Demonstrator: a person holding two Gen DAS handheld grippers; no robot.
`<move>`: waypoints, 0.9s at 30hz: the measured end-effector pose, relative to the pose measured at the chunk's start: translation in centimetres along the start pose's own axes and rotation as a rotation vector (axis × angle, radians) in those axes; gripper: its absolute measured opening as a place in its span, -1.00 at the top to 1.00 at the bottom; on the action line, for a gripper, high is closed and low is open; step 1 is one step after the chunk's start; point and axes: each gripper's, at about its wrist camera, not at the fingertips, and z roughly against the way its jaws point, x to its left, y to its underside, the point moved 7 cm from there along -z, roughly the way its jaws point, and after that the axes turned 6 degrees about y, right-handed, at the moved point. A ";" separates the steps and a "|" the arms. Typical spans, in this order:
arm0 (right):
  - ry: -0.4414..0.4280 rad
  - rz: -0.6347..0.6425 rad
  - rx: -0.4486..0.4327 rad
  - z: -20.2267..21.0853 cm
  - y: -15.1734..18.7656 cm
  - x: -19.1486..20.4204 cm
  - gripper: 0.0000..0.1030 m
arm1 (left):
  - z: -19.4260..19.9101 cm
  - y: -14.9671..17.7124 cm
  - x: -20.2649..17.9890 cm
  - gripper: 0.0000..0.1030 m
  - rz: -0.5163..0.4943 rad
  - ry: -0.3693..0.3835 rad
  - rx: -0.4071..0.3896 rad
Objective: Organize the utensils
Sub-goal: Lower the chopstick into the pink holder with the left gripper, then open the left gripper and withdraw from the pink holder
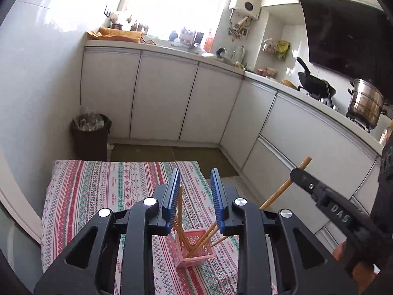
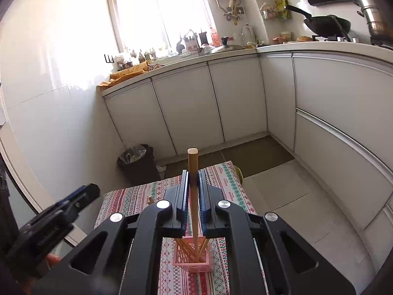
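**Chopstick held over the pink holder in a white kitchen**

A white-tiled kitchen with pale cabinets [image 2: 186, 103] along 2 walls surrounds a small table under a red, green and white patterned cloth [image 1: 98, 191]. On the cloth stands a pink lattice holder [image 1: 194, 248] with several wooden chopsticks leaning in it.

The right gripper [image 2: 194, 191] is clamped on 1 upright chopstick [image 2: 192, 172], its lower end reaching down into the holder [image 2: 192, 258]. The left gripper [image 1: 195, 194] hangs above the holder with its blue-padded fingers [image 1: 217, 191] apart and nothing between them.

The only readable writing is "DAS" in white on the right gripper's body, seen from the left wrist camera; the printing on the cloth is too small to read.

The left view alone shows the held chopstick [image 1: 285, 184] tilted in the right gripper's tip, and a steel stockpot [image 1: 366, 103] in full. The right view alone shows the window frame [image 2: 147, 9]. Both show the wok [image 2: 326, 24] and the dark waste bin [image 1: 89, 132].
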 end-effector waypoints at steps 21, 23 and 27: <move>0.043 -0.044 -0.039 -1.3 0.9 0.8 -0.55 | 4.0 -1.1 1.9 0.22 0.051 -0.025 -0.085; 0.056 -0.049 -0.055 -0.7 0.5 0.4 -0.66 | 4.2 -1.0 1.8 0.11 0.054 -0.023 -0.087; 0.079 -0.059 -0.062 0.5 0.3 -0.5 -0.76 | 5.0 -0.8 1.1 -0.17 0.059 -0.019 -0.099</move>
